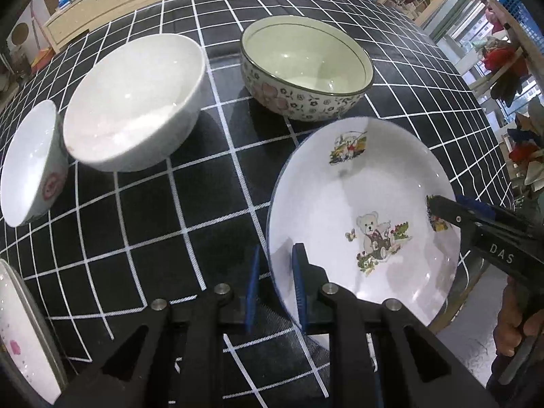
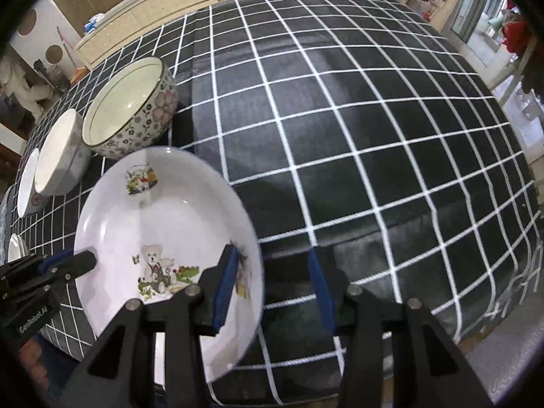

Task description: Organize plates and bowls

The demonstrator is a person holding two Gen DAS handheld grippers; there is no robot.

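Note:
A white teddy-bear plate [image 1: 367, 210] lies at the table's near edge, also in the right wrist view [image 2: 163, 224]. My left gripper [image 1: 277, 278] straddles its left rim with the jaws a little apart. My right gripper [image 2: 272, 282] is open across the plate's right rim, one finger over the plate and one outside; it shows in the left wrist view [image 1: 442, 209]. Behind stand a floral bowl [image 1: 306, 68], a plain white bowl [image 1: 136, 102] and a small white bowl [image 1: 30, 163] with a pink mark.
The table has a black cloth with a white grid [image 2: 340, 136]. Another white plate [image 1: 20, 333] with pink flowers lies at the near left. Cabinets [image 1: 119, 0] and cluttered shelves [image 1: 503, 51] stand beyond the table.

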